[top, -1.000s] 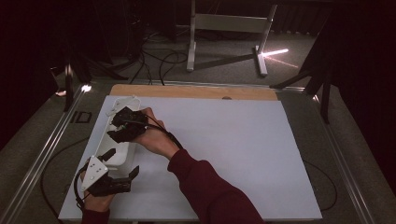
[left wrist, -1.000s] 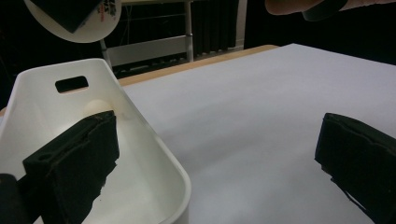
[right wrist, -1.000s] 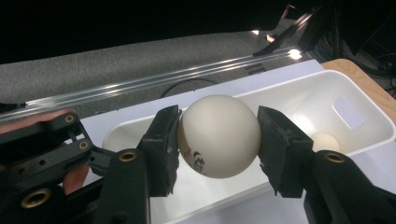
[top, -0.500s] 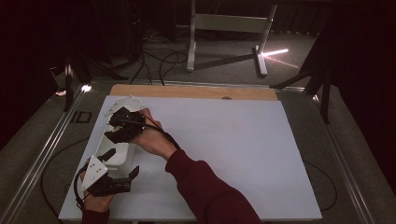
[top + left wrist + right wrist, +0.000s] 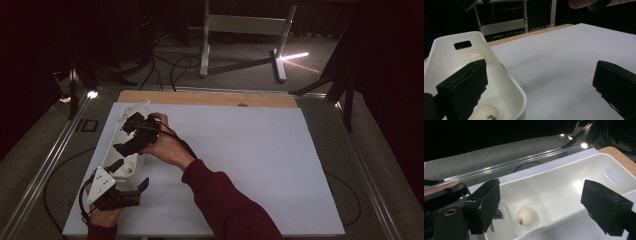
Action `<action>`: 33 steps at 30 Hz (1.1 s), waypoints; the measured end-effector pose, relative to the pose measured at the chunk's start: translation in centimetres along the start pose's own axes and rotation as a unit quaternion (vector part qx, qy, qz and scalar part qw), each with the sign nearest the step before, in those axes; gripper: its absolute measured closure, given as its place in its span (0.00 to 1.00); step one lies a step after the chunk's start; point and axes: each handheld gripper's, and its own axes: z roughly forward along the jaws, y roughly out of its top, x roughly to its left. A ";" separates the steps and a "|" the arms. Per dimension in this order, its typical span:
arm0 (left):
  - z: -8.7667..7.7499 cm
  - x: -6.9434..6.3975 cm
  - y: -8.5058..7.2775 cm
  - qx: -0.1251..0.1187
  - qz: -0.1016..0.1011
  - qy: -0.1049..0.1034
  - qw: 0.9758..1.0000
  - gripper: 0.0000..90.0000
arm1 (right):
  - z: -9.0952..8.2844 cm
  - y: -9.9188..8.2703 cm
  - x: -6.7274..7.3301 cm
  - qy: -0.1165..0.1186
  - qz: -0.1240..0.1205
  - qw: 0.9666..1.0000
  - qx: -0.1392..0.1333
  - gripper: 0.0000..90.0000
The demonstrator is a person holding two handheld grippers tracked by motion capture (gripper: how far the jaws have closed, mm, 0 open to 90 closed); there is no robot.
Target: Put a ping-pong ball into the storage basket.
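A long white bin point(image 5: 112, 150) lies along the left side of the white table top. My right gripper point(image 5: 127, 136) hangs over its middle. Its jaws have just been opening and now stand wide apart point(image 5: 539, 200) with nothing between them. Below them a white ball point(image 5: 526, 216) with dark print rests on the bin floor point(image 5: 564, 177). My left gripper point(image 5: 129, 176) is open at the bin's near end, straddling its side wall point(image 5: 506, 75): one jaw is inside, the other over the table. In that view a printed ball point(image 5: 485, 113) lies close by and another ball point(image 5: 476, 57) lies at the far end.
The white sheet point(image 5: 250, 160) covers the table to the right of the bin. A wooden strip point(image 5: 210, 98) runs along the far edge and metal rails point(image 5: 45, 165) along the left side. Cables and a stand's legs point(image 5: 240, 30) are on the floor beyond.
The right gripper's jaws look wider apart over the bin than before. Both hands have kept their places.
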 end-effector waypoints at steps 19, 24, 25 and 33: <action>0.0 0.0 0.0 0.003 0.001 0.002 1.000 0.00 | -2.9 -2.4 -1.3 -0.016 0.003 1.000 -0.006 0.15; 0.1 0.1 0.0 0.003 0.001 0.004 1.000 0.00 | -4.0 -3.1 -1.8 -0.023 0.008 1.000 -0.009 0.14; 0.1 0.0 0.0 0.004 0.001 0.003 1.000 0.00 | -4.3 -3.3 -1.9 -0.025 0.009 1.000 -0.009 0.14; 0.1 0.0 0.0 0.007 0.002 0.003 1.000 0.00 | -5.9 -5.1 -2.9 -0.037 0.023 0.999 -0.017 0.14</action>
